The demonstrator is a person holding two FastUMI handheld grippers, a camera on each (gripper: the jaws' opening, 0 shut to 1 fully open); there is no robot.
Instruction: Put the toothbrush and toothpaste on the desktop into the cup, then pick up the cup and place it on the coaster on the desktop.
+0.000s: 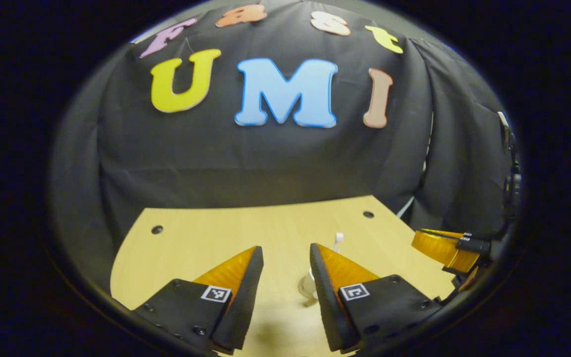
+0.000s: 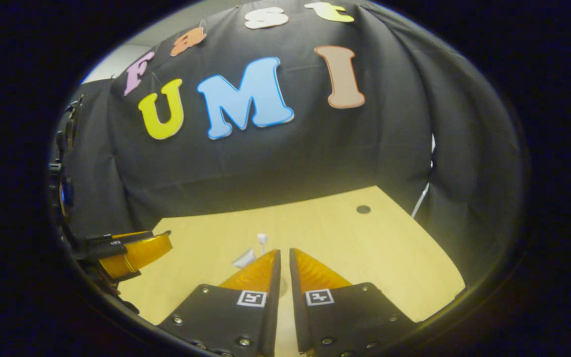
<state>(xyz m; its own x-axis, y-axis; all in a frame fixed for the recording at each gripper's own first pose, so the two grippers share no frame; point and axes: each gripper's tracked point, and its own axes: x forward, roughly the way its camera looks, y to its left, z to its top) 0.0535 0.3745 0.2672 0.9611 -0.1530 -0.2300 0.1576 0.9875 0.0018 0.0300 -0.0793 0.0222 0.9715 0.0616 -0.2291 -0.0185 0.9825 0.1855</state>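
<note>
Left claw [image 1: 285,258] gapes wide, empty, above the worktop [image 1: 206,238]; clear cup [image 1: 308,286] with toothbrush [image 1: 337,241] sits just ahead. Right claw [image 2: 284,260] nearly closed, empty. Probably pre-lift: next, straddle the cup.

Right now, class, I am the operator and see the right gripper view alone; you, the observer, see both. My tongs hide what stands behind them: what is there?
Observer: A clear cup on the table, partly behind one finger of the left tongs.
Operator: Are the left tongs open? I see them from the side.
Observer: Yes, wide open, with bare table between the fingers.
Operator: And the white head above my tongs?
Observer: That is the toothbrush; its stem runs down into the cup.
</note>
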